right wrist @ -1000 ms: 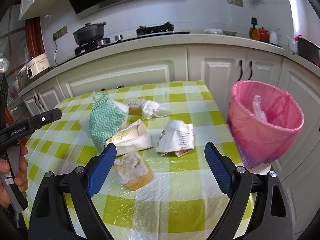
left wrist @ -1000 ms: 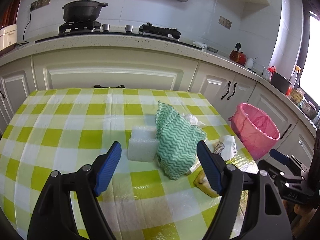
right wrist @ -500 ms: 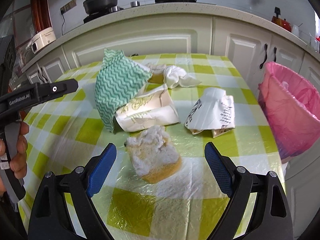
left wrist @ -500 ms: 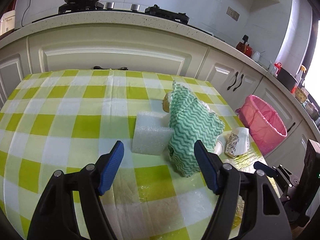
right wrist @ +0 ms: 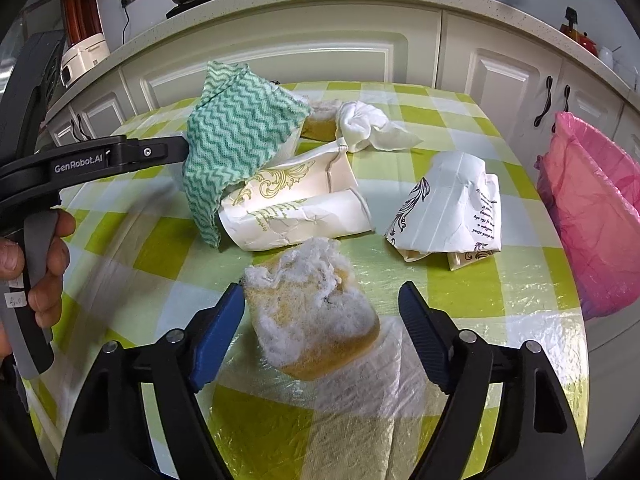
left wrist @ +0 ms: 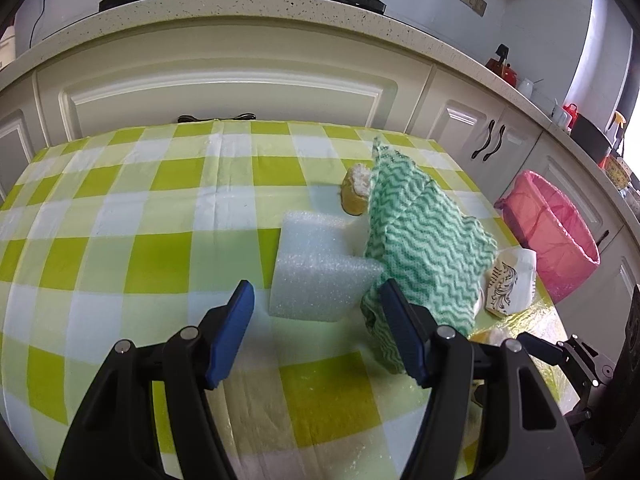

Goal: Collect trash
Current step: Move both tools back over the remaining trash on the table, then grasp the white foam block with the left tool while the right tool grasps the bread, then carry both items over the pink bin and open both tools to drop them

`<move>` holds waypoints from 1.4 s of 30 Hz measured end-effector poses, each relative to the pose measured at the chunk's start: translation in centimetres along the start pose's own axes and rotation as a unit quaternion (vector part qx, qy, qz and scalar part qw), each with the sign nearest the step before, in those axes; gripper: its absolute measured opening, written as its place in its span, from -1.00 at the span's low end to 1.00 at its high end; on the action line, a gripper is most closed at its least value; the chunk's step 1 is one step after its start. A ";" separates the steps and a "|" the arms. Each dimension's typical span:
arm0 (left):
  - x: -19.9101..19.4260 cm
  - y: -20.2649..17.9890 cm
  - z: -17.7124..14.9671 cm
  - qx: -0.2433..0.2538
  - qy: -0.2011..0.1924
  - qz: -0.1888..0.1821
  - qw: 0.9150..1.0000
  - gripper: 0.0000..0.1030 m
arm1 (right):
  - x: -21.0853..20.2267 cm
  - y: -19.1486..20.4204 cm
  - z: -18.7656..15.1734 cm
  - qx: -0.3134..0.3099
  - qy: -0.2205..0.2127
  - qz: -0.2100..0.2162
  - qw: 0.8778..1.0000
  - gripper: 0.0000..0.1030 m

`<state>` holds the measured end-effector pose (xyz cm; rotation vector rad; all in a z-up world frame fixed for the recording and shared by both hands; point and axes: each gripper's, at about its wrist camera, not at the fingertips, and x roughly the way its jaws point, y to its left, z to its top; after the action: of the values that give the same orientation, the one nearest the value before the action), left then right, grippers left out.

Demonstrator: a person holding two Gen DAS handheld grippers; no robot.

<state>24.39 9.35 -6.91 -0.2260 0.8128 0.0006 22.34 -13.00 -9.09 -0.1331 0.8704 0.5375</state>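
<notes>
A white foam block [left wrist: 316, 268] lies on the checked table, just ahead of my open left gripper [left wrist: 320, 334]. A green zigzag cloth [left wrist: 424, 252] stands beside it, touching the right finger. My right gripper [right wrist: 322, 338] is open, its fingers either side of a torn yellow sponge [right wrist: 312, 312]. Beyond lie a crumpled gold-print paper cup [right wrist: 292, 208], a black-print paper cup [right wrist: 452, 208], a white tissue [right wrist: 372, 124] and the cloth [right wrist: 236, 136]. A pink-lined trash bin [right wrist: 596, 216] stands off the table's right edge; it also shows in the left wrist view [left wrist: 548, 236].
A second yellow sponge piece [left wrist: 356, 194] sits behind the cloth. White kitchen cabinets [left wrist: 232, 92] and a counter with a stove run behind the table. The left gripper's body [right wrist: 100, 160] and my hand show at the left of the right wrist view.
Both grippers have moved forward and down. The left one has closed in on the foam block; the right one now straddles the yellow sponge. Both stay open.
</notes>
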 end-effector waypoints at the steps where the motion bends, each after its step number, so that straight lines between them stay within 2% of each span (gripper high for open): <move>1: 0.2 0.0 0.1 0.001 0.001 -0.001 1.000 0.23 | 0.1 0.0 0.0 -0.001 0.002 0.002 1.000 0.39; 6: 1.1 0.1 0.5 0.009 0.005 0.006 1.000 0.23 | 0.3 0.3 0.0 -0.008 0.006 0.009 1.000 0.16; 9: 1.3 0.3 0.6 0.008 0.003 0.007 1.000 0.31 | 0.2 0.3 0.0 -0.010 0.006 0.009 1.000 0.13; 16: 1.4 0.6 1.4 0.012 -0.001 0.005 1.000 0.31 | -0.2 -0.1 0.1 -0.006 0.000 0.005 1.000 0.06; 19: 1.9 0.6 1.9 0.017 0.003 0.000 1.000 0.27 | -0.5 -0.4 0.4 -0.002 -0.005 0.007 1.000 0.05; 21: 2.1 0.6 2.0 0.020 0.008 -0.006 1.000 0.06 | -0.7 -0.6 0.5 0.000 -0.009 0.006 1.000 0.05; 24: 2.0 0.7 2.1 0.018 0.006 -0.003 1.000 0.01 | -1.2 -0.8 0.7 0.004 -0.014 0.005 1.000 0.05; 33: -1.2 2.5 1.6 -0.004 -0.012 0.036 0.999 -0.01 | -3.2 -1.4 1.5 0.015 -0.039 -0.003 0.999 0.05; 42: -6.1 2.9 2.0 -0.015 -0.051 0.043 0.998 -0.02 | -6.3 -3.2 2.6 0.033 -0.075 -0.016 0.997 0.05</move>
<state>21.42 13.14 -1.76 -0.2180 0.7200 0.1050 22.43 -17.36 -2.99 -0.0453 0.7387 0.4819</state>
